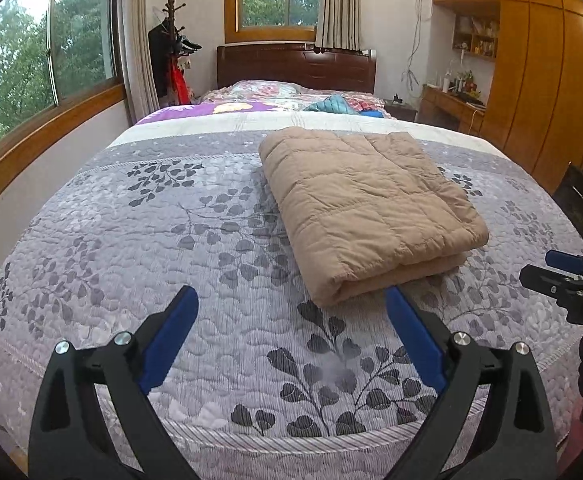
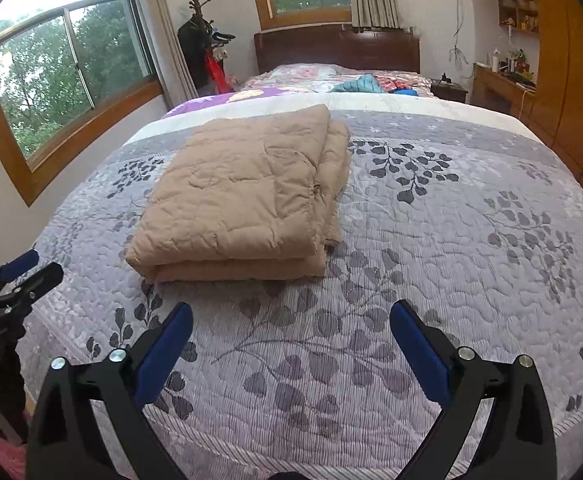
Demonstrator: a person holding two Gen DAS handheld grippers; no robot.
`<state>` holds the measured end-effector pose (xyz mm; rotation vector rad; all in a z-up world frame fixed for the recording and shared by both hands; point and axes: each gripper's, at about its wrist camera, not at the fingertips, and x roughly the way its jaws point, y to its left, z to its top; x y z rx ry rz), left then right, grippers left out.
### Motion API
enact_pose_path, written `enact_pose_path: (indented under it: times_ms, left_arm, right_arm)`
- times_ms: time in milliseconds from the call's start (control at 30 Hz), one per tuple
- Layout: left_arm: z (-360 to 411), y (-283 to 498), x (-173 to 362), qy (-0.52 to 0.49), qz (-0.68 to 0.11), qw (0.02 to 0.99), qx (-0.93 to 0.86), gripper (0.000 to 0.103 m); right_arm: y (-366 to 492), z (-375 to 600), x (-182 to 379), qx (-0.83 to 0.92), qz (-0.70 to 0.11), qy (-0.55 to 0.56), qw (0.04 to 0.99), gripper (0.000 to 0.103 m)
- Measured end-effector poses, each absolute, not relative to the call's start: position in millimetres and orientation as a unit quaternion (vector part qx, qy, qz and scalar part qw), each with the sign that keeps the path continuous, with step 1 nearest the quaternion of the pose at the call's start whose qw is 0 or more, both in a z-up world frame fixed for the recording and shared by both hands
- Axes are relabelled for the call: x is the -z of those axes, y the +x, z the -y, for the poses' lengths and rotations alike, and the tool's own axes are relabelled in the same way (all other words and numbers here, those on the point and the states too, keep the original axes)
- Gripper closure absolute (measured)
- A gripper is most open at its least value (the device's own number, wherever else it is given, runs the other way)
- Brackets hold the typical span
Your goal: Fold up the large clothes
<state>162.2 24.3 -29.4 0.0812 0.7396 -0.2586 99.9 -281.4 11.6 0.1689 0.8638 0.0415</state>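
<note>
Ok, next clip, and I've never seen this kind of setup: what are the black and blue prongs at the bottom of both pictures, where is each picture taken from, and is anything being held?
There is no robot here. A person carries a hand-held two-finger gripper in each hand, each with its own wide-angle camera looking forward along the fingers. One picture comes from the left gripper, the other from the right gripper; the black prongs with blue pads are their fingers.

Both look over a bed covered by a grey quilted bedspread with a dark leaf print. On it lies a beige quilted padded garment, already folded into a thick rectangle.

Nothing is held: both grippers are open, empty and short of the garment. Each also shows at the edge of the other's picture.
</note>
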Motion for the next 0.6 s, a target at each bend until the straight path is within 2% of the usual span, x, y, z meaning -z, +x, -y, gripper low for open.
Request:
enact_pose_path:
  times_ms: [600]
  left_arm:
    - [-26.3, 153.6, 28.4, 0.037, -0.360, 0.925, 0.116, 0.008]
  right_arm:
    - [92.7, 277.5, -10.6, -0.011, -0.421, 0.070, 0.904, 0.004]
